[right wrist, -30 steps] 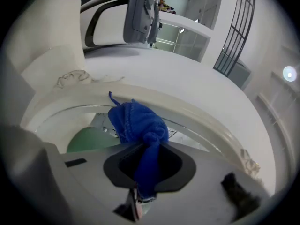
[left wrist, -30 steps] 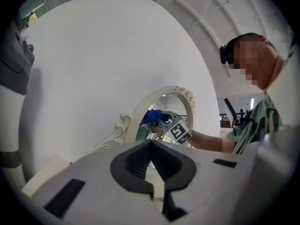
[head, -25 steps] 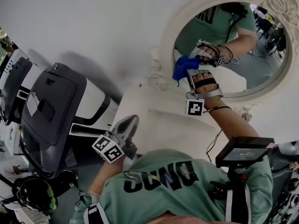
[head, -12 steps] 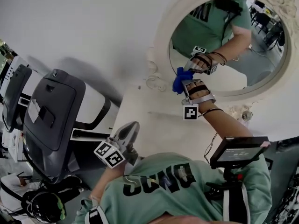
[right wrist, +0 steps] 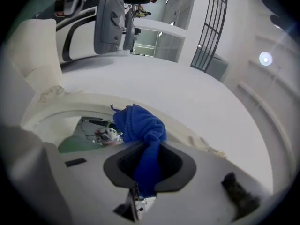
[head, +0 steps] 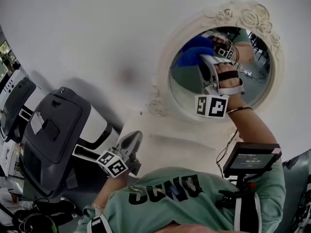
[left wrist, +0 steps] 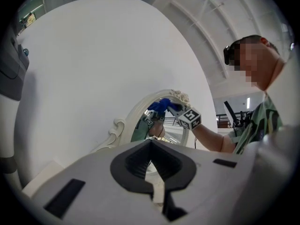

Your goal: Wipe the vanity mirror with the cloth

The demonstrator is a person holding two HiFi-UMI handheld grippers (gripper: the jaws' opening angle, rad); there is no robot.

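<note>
The oval vanity mirror (head: 194, 91) in its ornate white frame stands against the white wall at upper right. My right gripper (head: 205, 58) is raised to the upper left of the glass, shut on a bunched blue cloth (head: 193, 52) that presses on the mirror. In the right gripper view the cloth (right wrist: 141, 123) bulges out of the shut jaws just above the glass (right wrist: 75, 137). My left gripper (head: 134, 137) hangs low near my body, shut and empty. In the left gripper view its jaws (left wrist: 151, 145) point toward the mirror (left wrist: 139, 128), well short of it.
A white vanity top (head: 165, 132) lies below the mirror. A large grey and black machine (head: 53, 125) stands at the left. A small screen on a mount (head: 250, 158) sits at my chest on the right.
My right gripper has carried the blue cloth up from the mirror's lower left rim to the upper left of the glass. The left gripper has hardly moved.
</note>
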